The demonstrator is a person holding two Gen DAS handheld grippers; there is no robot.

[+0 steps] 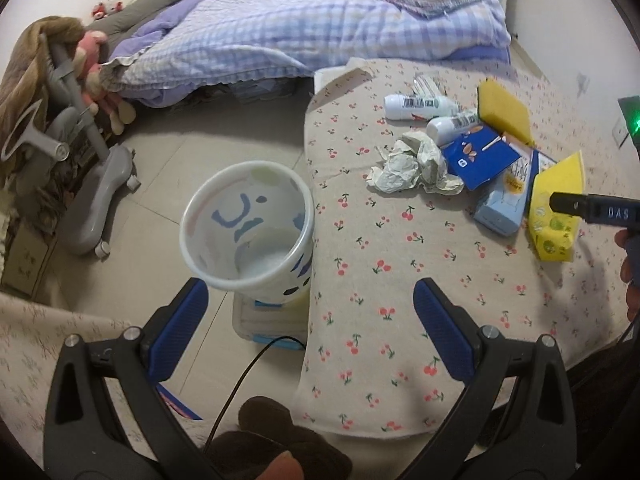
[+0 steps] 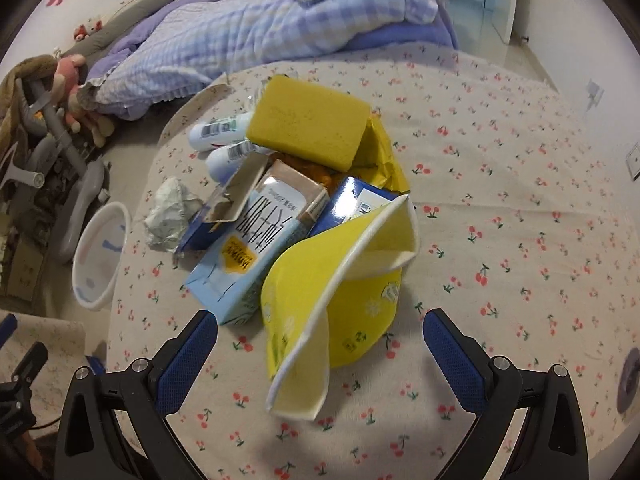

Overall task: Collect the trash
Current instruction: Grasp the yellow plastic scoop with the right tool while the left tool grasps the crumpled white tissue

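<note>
A white trash bin (image 1: 248,226) with blue marks stands on the floor beside the table; it also shows in the right wrist view (image 2: 100,254). On the cherry-print tablecloth (image 1: 384,288) lies a pile of trash: crumpled paper (image 1: 412,166), two white bottles (image 1: 420,106), a blue carton (image 1: 480,158), a light blue milk carton (image 2: 248,248), a yellow sponge (image 2: 308,122) and a torn yellow box (image 2: 340,280). My left gripper (image 1: 310,320) is open and empty, just behind the bin. My right gripper (image 2: 320,348) is open, with the yellow box between its fingers.
A bed with a purple checked quilt (image 1: 320,28) lies behind the table. A grey wheeled chair base (image 1: 96,192) and stuffed toys (image 1: 100,76) stand on the left. A clear storage box (image 1: 272,320) sits under the bin. A black cable (image 1: 244,376) runs along the floor.
</note>
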